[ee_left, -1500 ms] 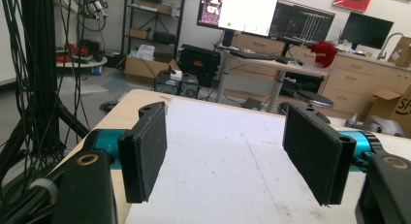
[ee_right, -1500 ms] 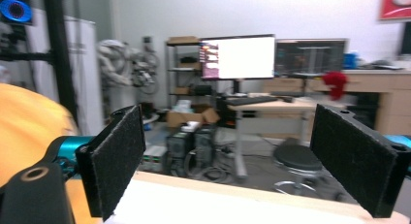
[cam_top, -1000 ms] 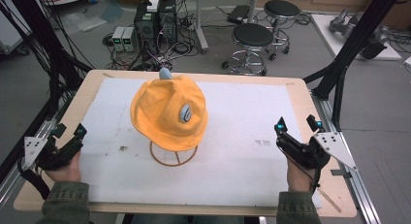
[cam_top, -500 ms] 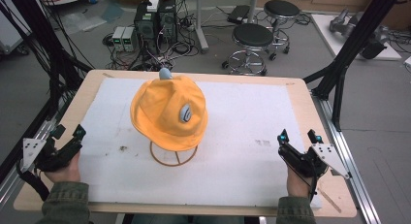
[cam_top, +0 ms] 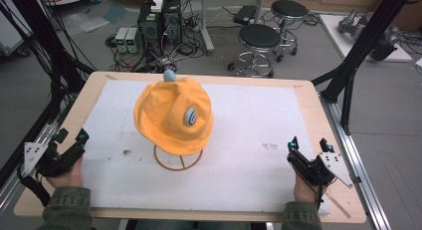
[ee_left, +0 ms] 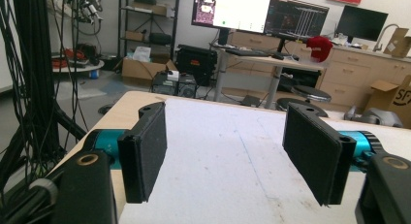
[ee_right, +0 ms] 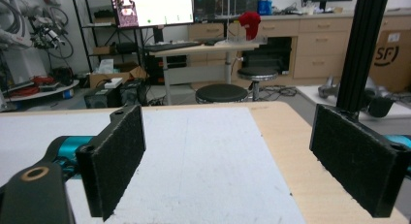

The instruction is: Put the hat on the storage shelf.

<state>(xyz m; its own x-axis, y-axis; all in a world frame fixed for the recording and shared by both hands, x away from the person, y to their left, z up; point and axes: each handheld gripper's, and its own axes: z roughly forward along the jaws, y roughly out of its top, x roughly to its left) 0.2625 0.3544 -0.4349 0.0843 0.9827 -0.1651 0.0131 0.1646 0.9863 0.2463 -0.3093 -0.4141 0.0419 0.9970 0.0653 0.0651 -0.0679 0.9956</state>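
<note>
An orange cap [cam_top: 172,115] with a small grey emblem rests on a wire stand [cam_top: 177,160] near the middle of the white mat [cam_top: 249,135]. My left gripper [cam_top: 71,139] lies at the table's front left corner, held by a hand, jaws wide apart with nothing between them. In the left gripper view the left gripper [ee_left: 228,151] faces bare mat between its black pads [ee_left: 145,151]. My right gripper [cam_top: 308,144] rests near the front right, open and empty. In the right gripper view the right gripper [ee_right: 237,156] looks over the mat's right edge and the wooden tabletop [ee_right: 286,136].
The wooden table [cam_top: 308,90] has black frame posts [cam_top: 358,51] at its left and right sides. Stools [cam_top: 259,41], computer boxes [cam_top: 154,21] and cables stand on the floor beyond the far edge. A small dark smudge [cam_top: 125,152] marks the mat left of the stand.
My right gripper has drawn back toward the front right corner of the table and a little to the right. The left gripper and the cap have stayed put.
</note>
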